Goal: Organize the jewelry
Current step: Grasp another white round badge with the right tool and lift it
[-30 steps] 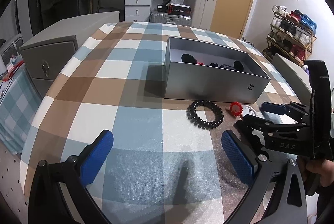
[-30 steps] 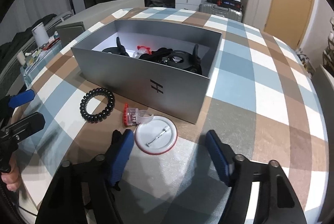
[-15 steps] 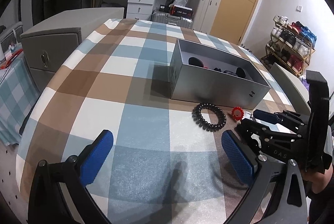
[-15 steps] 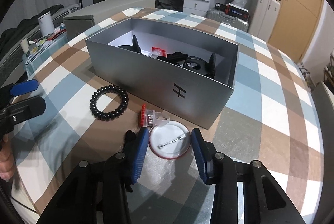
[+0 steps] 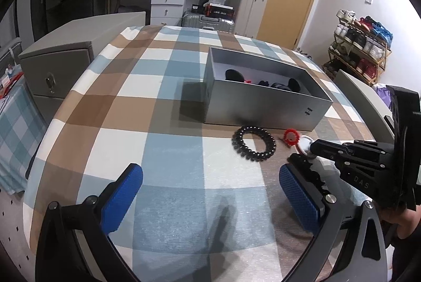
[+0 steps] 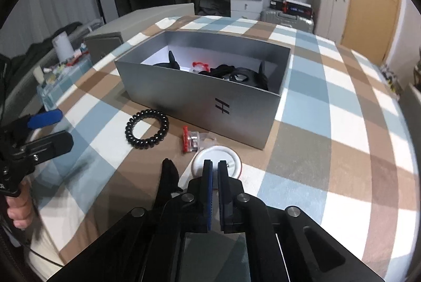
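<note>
Closing over the last moment, the right gripper (image 6: 215, 166) now has its jaws drawn together on the near rim of the white badge (image 6: 219, 159), which was lying free between wide-open pads a second ago; whether the disc is firmly pinched or only nipped at its edge cannot be told from the wrist view. The badge lies on the checked table (image 6: 329, 124) directly ahead of the right gripper's tips, just short of the grey box (image 6: 200, 95). Judged from this, the pick-up step is made and the lift into the box, straight beyond the tips, comes next. The left gripper (image 5: 210, 192) hangs with its jaws wide apart and nothing between them, low over bare cloth. Count of loose pieces outside the box: one badge; one red-and-clear ring (image 6: 192, 141), just ahead and left of the right gripper's tips; one black coil band (image 6: 147, 132), farther left; one dark item (image 6: 168, 177) beside the right gripper's left jaw, too unclear to name. Inside the box lie several dark pieces and one red one, not countable exactly.
</note>
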Demonstrator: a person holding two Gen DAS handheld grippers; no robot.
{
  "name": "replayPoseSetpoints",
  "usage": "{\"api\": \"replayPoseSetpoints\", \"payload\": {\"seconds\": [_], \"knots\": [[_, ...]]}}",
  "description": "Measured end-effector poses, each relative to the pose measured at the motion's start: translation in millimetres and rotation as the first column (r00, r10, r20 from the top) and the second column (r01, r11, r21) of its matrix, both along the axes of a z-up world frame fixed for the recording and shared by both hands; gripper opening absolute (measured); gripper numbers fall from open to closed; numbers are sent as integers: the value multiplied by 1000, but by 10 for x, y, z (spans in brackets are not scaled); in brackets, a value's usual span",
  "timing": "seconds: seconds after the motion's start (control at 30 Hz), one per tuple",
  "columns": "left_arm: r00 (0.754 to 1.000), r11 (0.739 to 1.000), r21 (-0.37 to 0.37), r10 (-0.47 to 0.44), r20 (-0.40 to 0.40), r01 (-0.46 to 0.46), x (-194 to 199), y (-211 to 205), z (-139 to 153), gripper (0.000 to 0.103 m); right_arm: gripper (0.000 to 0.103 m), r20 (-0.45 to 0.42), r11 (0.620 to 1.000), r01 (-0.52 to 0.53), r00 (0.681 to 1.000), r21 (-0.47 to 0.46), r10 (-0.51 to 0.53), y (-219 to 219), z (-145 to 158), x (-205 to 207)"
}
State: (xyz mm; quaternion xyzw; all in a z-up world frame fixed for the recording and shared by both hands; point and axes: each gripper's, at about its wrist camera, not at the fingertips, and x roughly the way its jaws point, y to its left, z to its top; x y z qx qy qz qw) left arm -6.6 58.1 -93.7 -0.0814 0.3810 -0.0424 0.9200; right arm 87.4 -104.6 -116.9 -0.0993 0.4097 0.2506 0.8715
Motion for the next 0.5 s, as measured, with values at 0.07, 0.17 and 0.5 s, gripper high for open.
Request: {"api": "replayPoseSetpoints", "payload": {"seconds": [0.07,0.17,0.5], "knots": [[1000,1000,12,-2,-5,2,12,-20,-5,101,9,15,1000,11,1000,18,-12,-40,22,-21],[1000,1000,12,-1,-19,1,33,-41,-22,101,37,31,1000,6,999,18,-6,-33,38,-33],[999,1000,30,-7,-34,8,84,-86,-28,101,47,21,995,-16,1000,-95,18,162,-58,73]]}}
